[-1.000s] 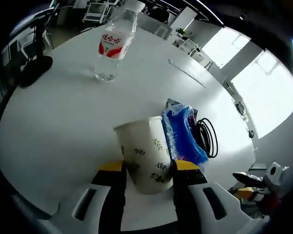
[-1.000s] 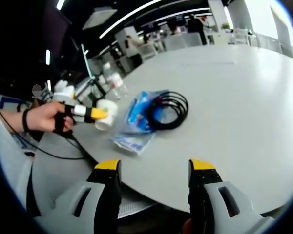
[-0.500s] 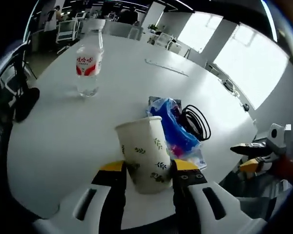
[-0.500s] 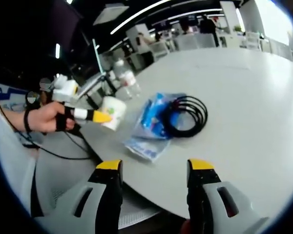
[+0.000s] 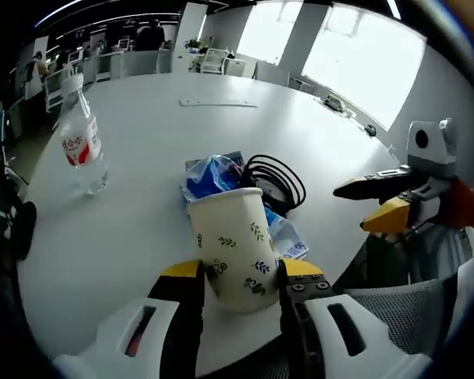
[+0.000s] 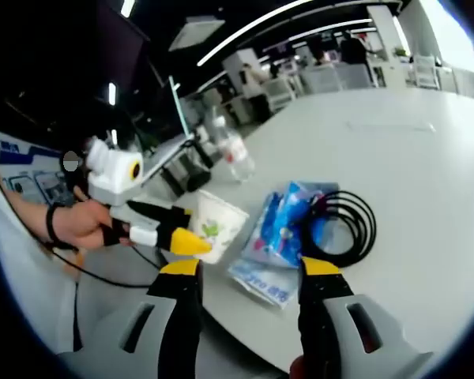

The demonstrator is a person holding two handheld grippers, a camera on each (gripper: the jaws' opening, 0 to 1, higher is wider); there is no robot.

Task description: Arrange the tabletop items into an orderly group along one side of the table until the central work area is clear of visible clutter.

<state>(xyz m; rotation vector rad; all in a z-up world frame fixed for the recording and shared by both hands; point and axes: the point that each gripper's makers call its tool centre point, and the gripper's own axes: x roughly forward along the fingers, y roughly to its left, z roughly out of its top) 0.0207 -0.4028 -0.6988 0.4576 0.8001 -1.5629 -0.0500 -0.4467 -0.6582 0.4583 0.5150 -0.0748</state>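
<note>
My left tongs (image 5: 238,276) clasp a white leaf-printed paper cup (image 5: 231,246), frame centre-bottom, above the white round tabletop (image 5: 142,237). Right tongs (image 6: 245,272) gape, unladen. Upper left, a clear red-labelled water bottle (image 5: 80,144); lettering unreadable.

A large white round table (image 5: 221,134) carries the things. A clear water bottle (image 5: 81,146) with a red label stands upright on it toward one edge, well apart from a blue plastic packet (image 5: 213,175) that lies flat near the middle. A coiled black cable (image 5: 278,179) rests beside and partly over that packet, and a thin pale strip (image 5: 218,103) lies farther across the tabletop.
</note>
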